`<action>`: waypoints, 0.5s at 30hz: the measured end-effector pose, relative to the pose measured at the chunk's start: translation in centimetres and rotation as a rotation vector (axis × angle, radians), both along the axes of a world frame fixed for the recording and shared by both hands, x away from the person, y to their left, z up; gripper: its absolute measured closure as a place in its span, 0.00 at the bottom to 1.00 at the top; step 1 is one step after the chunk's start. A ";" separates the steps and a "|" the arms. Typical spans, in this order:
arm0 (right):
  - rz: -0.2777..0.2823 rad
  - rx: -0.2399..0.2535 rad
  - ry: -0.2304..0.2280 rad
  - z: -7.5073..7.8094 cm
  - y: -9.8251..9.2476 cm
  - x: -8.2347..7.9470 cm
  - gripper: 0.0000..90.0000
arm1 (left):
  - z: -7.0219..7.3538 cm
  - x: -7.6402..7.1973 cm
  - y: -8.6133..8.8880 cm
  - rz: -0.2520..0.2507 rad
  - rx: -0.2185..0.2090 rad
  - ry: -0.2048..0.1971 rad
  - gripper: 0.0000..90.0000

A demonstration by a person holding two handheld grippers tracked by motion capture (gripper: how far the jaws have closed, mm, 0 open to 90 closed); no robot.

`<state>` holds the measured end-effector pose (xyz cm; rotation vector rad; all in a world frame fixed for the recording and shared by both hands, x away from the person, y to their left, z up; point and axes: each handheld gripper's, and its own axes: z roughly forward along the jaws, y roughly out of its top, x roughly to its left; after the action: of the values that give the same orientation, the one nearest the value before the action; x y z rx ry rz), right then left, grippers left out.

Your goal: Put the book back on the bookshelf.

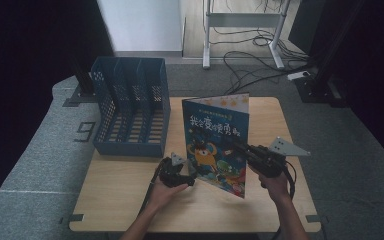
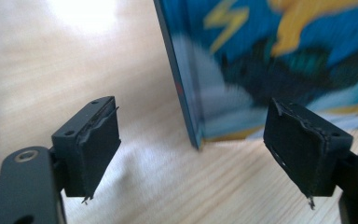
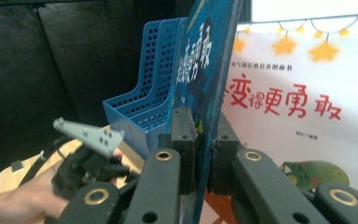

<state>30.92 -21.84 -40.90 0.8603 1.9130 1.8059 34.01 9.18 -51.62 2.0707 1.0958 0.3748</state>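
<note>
On the table (image 1: 130, 200), right gripper (image 1: 245, 150) level, jaws clamping upright book (image 1: 215, 130), left gripper (image 1: 187, 176) jaws wide beside its spine.

book (image 1: 216, 140) upright mid-table (image 1: 120, 200), file rack (image 1: 130, 107) behind-left, left gripper (image 1: 187, 177) at its left edge, right gripper (image 1: 240, 148) on its right

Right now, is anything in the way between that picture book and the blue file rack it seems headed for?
Nothing visible blocks it. The picture book stands upright on the table, clamped in the right gripper; bare wood lies between it and the blue file rack. The left gripper, open, waits at the book's near corner.
</note>
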 end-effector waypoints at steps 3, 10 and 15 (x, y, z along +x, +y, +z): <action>0.003 -0.002 0.005 -0.3 -0.4 -0.4 0.91 | 0.5 0.1 0.1 -0.001 -0.020 -0.014 0.23; 0.005 0.006 0.008 -0.8 -1.0 -0.5 0.90 | 1.7 0.7 0.2 -0.001 -0.049 -0.022 0.25; 0.004 0.010 0.013 -1.1 -1.4 -0.6 0.89 | 2.7 1.2 0.2 -0.011 -0.070 -0.044 0.28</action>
<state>30.31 -23.23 -42.05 0.8750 1.9165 1.8180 35.23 9.41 -48.93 1.9973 1.0561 0.3698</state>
